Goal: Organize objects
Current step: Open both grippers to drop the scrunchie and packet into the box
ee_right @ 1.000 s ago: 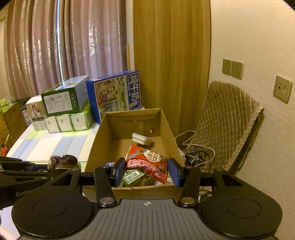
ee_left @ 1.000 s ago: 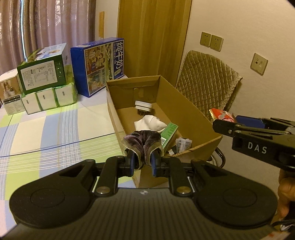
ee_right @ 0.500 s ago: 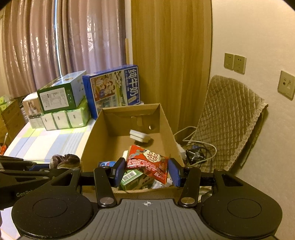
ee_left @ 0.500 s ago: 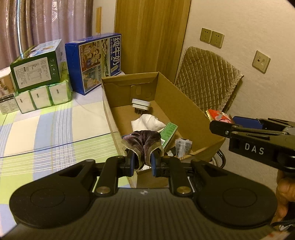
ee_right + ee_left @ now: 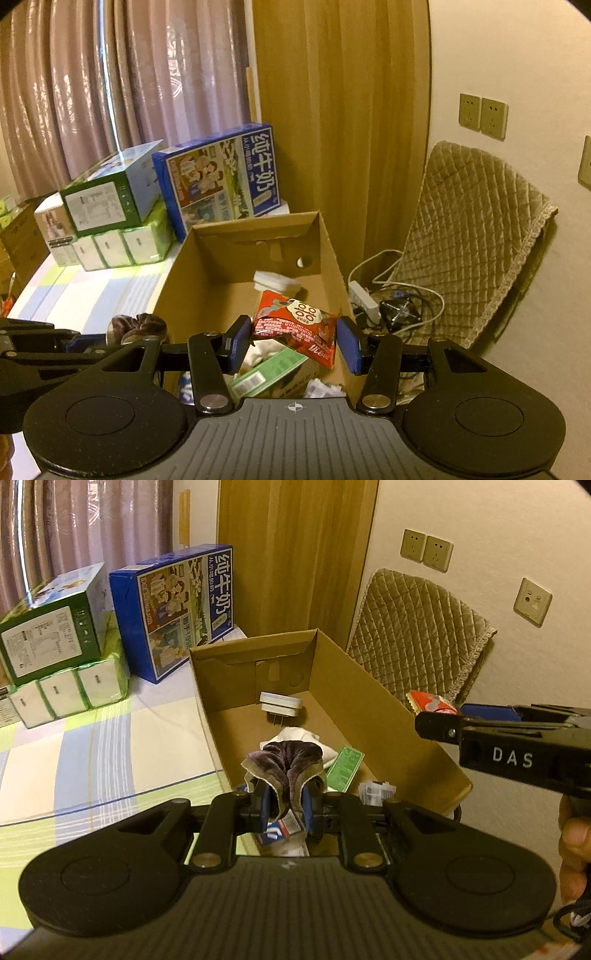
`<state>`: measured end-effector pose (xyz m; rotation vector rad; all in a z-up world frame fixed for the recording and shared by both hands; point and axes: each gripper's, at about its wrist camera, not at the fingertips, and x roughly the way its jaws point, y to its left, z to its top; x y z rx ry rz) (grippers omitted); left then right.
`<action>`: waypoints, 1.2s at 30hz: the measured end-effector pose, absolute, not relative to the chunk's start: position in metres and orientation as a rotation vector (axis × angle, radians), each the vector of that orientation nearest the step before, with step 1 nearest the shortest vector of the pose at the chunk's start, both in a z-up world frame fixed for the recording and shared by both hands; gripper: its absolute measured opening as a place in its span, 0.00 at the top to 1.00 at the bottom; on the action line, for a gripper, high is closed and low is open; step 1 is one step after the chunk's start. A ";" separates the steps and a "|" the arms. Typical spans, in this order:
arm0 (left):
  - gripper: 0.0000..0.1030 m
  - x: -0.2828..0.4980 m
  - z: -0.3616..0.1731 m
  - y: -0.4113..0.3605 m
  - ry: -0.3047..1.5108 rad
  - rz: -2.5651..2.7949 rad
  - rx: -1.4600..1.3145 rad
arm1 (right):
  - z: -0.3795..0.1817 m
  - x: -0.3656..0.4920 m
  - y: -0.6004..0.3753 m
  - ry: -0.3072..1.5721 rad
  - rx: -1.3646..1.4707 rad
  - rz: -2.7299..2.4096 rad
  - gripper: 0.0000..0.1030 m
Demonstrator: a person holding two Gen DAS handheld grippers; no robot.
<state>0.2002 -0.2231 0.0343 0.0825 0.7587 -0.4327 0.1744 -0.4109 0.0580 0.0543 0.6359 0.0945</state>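
nearby, milk carton (image 5: 221, 177) and tissue packs (image 5: 122, 247) stand behind cardboard box (image 5: 173, 295).

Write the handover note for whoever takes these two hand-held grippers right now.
Left hand-held gripper: shut on the dark velvet scrunchie, at the cardboard box's near end.
Right hand-held gripper: shut on the red snack packet, above the box.
Already inside: white plug adapter, white cloth, green carton, small packets.
Left to do: drop both held items into the box.
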 end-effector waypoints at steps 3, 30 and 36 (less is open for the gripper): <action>0.86 0.213 0.030 -0.228 0.765 -0.440 0.085 | 0.057 0.185 -0.416 0.638 0.066 0.088 0.54; 0.67 0.220 0.032 -0.186 0.744 -0.370 0.041 | 0.043 0.198 -0.409 0.671 0.143 0.140 0.33; 0.34 0.211 0.028 -0.174 0.742 -0.322 0.053 | 0.048 0.193 -0.419 0.642 0.198 0.098 0.12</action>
